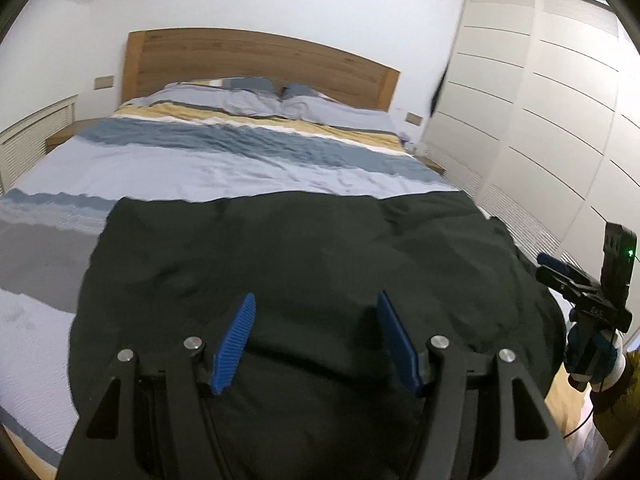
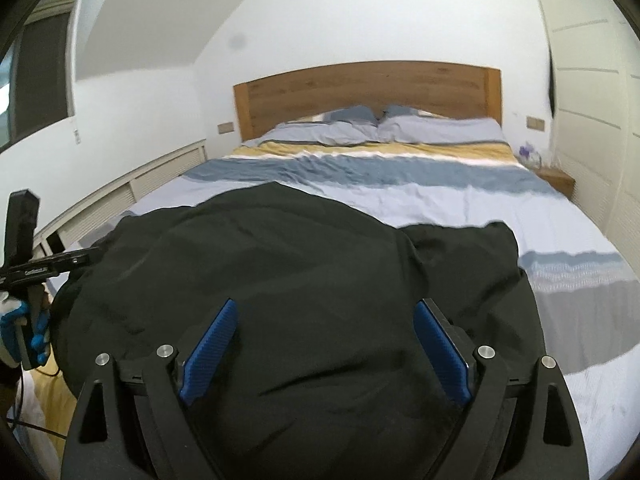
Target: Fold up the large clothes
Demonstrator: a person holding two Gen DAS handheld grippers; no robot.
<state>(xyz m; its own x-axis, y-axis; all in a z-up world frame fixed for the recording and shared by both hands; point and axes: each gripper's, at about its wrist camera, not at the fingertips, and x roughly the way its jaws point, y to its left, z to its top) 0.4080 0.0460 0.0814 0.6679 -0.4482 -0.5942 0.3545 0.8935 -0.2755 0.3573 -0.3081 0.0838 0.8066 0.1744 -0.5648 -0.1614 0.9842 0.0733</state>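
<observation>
White walls close the room behind us, and we go from left to right across it: a low slatted panel (image 2: 160, 178) runs along the left wall, then comes the bed (image 1: 224, 160) with its striped cover (image 2: 400, 172) in grey-blue, yellow and pale bands, two pillows (image 2: 436, 128) and a wooden headboard (image 1: 256, 60), then a small bedside shelf (image 2: 558, 178) and the tall white wardrobe (image 1: 560, 120) on the right. We see the dark garment (image 1: 300, 248) spread over the near end of the bed, rumpled, its far edge lying across the pale cover, and it fills the ground under both pairs of tongs. Our left tongs (image 1: 316, 344) stand apart above the cloth with nothing pinched between the blue pads (image 1: 236, 340). Our right tongs (image 2: 324, 356) are opening wide, likewise with only the cloth lying beneath them and none of it between the pads. Nothing stands between either pair and the garment. From the left wrist we catch the right tongs at the right edge, gripped by a gloved hand (image 1: 592, 360), a small green light on the unit above them. From the right wrist we get instead a dark window (image 2: 40, 68) high on the left wall, the other gloved hand (image 2: 24, 332) at the left edge, and a fold where one part of the garment overlaps the rest on its right side.
</observation>
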